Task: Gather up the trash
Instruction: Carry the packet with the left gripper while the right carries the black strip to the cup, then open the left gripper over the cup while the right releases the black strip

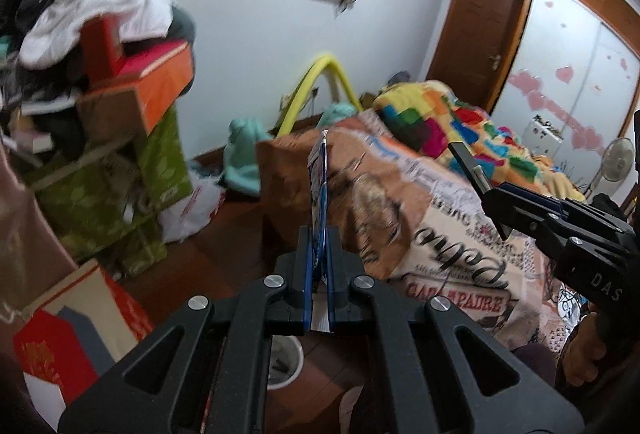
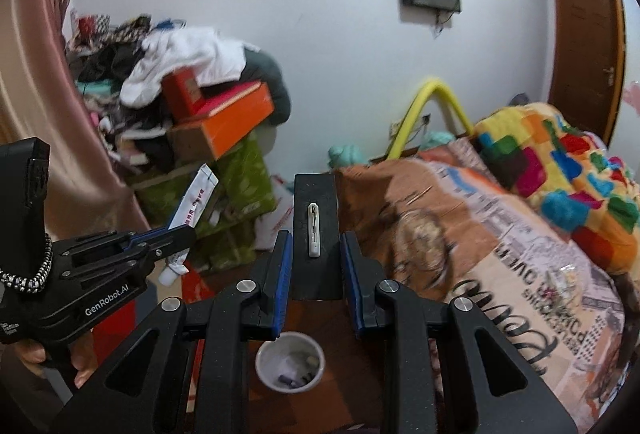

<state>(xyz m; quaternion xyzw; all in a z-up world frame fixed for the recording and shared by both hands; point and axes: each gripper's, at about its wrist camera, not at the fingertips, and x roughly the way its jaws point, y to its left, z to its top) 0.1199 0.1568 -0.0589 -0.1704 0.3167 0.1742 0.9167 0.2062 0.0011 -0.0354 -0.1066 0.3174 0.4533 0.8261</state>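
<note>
Wooden floor [image 2: 224,318], round white bin [image 2: 290,362] | left tool [image 1: 319,250] pinching flattened tube [image 1: 319,185] | right tool [image 2: 316,254] clamping flat black box [image 2: 316,234]

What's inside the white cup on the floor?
In the right wrist view the white cup holds a few small dark scraps and a pale round bit at the bottom; what they are is too small to tell. In the left wrist view the left gripper covers most of it.

Cluttered boxes [image 2: 236,121] (orange), bed [image 2: 520,234]
</note>
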